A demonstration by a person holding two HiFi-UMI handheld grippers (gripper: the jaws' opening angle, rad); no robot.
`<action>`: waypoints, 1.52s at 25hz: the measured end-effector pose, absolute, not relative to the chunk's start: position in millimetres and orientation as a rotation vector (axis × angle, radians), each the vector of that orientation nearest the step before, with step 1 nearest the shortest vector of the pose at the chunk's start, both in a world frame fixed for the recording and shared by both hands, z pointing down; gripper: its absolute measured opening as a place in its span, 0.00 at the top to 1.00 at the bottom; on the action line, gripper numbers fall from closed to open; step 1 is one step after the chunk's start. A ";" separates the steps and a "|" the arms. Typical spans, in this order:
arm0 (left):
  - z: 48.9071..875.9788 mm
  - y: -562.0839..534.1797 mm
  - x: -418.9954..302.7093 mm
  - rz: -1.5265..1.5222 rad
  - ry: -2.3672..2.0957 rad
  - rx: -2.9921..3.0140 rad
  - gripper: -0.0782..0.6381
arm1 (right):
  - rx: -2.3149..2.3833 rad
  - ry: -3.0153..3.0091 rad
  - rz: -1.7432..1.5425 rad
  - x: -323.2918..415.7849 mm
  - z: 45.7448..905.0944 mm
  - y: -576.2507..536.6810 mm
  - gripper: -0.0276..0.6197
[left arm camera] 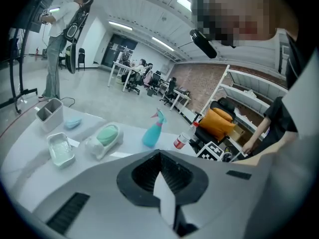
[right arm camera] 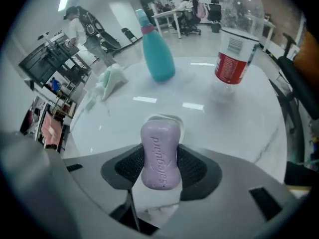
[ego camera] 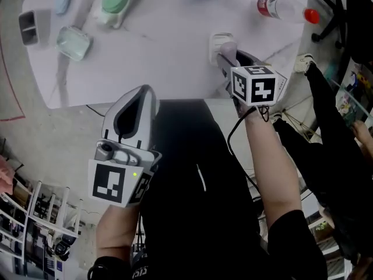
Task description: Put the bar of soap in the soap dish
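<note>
Gripping the soap (right arm camera: 159,156) between its pads, my right gripper (ego camera: 226,57) pointed steeply down, the bar's long axis along the jaws and the dish (right arm camera: 174,120) directly beyond its far end. My left gripper (ego camera: 140,101), jaws together and empty, hung farther off.

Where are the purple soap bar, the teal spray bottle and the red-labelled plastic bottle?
purple soap bar (right arm camera: 160,153): right gripper view, middle of its embossed face.
teal spray bottle (right arm camera: 159,61): right gripper view, its body.
plastic bottle (right arm camera: 233,62): right gripper view, its red label.
</note>
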State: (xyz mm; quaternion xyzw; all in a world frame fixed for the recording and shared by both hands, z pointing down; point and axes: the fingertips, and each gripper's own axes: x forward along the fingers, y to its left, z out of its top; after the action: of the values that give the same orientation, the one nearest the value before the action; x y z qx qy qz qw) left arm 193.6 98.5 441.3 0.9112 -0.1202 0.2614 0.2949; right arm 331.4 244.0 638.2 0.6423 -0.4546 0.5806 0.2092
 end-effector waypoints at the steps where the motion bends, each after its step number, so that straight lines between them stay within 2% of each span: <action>1: 444.8 100.6 189.7 0.716 -0.322 2.425 0.88 | 1.818 -1.239 1.642 332.9 640.2 245.0 0.63; 38: 457.4 131.8 176.1 0.717 -0.367 2.383 0.88 | 1.940 -1.144 1.696 332.7 649.3 244.3 0.62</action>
State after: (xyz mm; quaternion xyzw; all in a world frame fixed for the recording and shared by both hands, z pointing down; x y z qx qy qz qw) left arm 176.1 131.8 457.4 0.9013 -0.1387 0.2712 0.3080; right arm 332.7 244.3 649.3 0.6791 -0.4006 0.5938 0.1602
